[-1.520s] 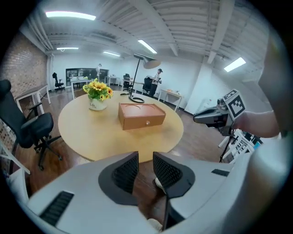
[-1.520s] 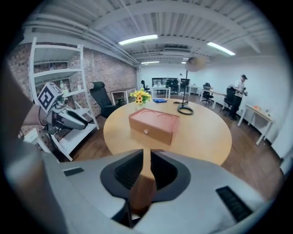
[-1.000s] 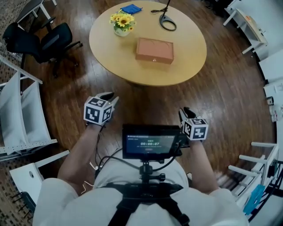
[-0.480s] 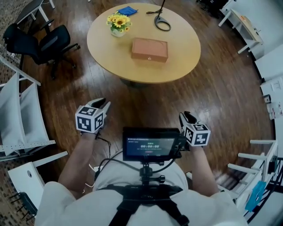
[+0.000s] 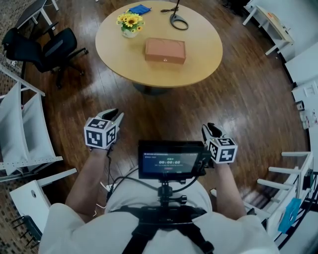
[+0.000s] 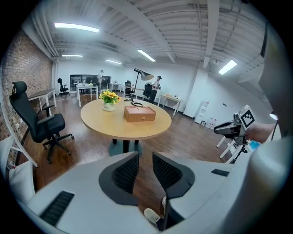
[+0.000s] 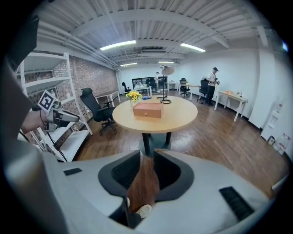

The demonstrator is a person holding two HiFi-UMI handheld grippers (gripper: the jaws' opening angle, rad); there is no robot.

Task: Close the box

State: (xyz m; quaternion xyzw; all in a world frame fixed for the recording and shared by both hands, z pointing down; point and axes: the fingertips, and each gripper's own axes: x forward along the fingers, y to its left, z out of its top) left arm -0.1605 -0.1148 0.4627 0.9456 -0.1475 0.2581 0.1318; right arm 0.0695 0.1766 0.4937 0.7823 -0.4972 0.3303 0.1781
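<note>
- The person is standing well back from the round table, holding both grippers low at the waist, one on each side of the chest-mounted screen.
- The box is sitting near the middle of the table, with its small clasp facing the person.
- The lid is looking flat down on the body. No gap is showing in any view, though the box is small in frame.
- The left gripper is pointing toward the table. Its jaws are standing apart with only floor showing between them, so it is released and carrying nothing.
- The right gripper is doing the same: jaws parted, wood floor and a shoe showing through the gap, nothing grasped.
- Both grippers are hanging well apart from the table and the box, touching neither.
- Flowers, a blue cloth and a lamp base are sitting along the far side of the table, clear of the box.
- A black office chair is standing off to the left of the table.
- Step, as a judgement: nothing is being handled right now. The box is reading as already shut, so the closing looks done or not needed.
- Next move, if the lid is not fully seated: walk up to the table, steady the body with one gripper and press down on the lid near the clasp edge with the other. That is a push, not a grasp.
</note>
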